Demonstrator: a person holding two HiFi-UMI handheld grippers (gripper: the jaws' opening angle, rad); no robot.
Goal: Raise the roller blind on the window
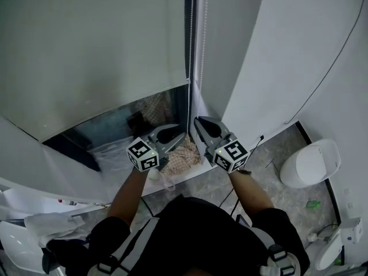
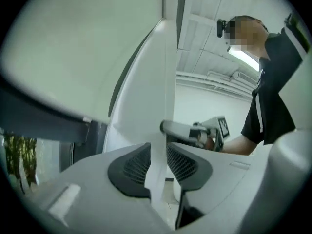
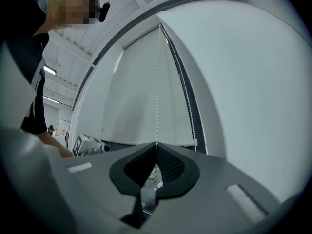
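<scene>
The roller blind hangs far down. Only a dark strip of window glass is bare under its bottom rail. A white rounded container stands on the floor, well to the right of the blind. A checked cloth lies below the blind's lower right corner.

The left tongs are held just under that corner and point toward it. In the left gripper view these tongs stand apart, with a clear gap between the ribbed pads, and neither pad presses on anything.

The right tongs sit just right of the same corner. In the right gripper view they are closed together on the bead chain, which drops straight into the pinch.

In the head view the bead chain hangs along the blind's right edge, with a second strand just beside it.
</scene>
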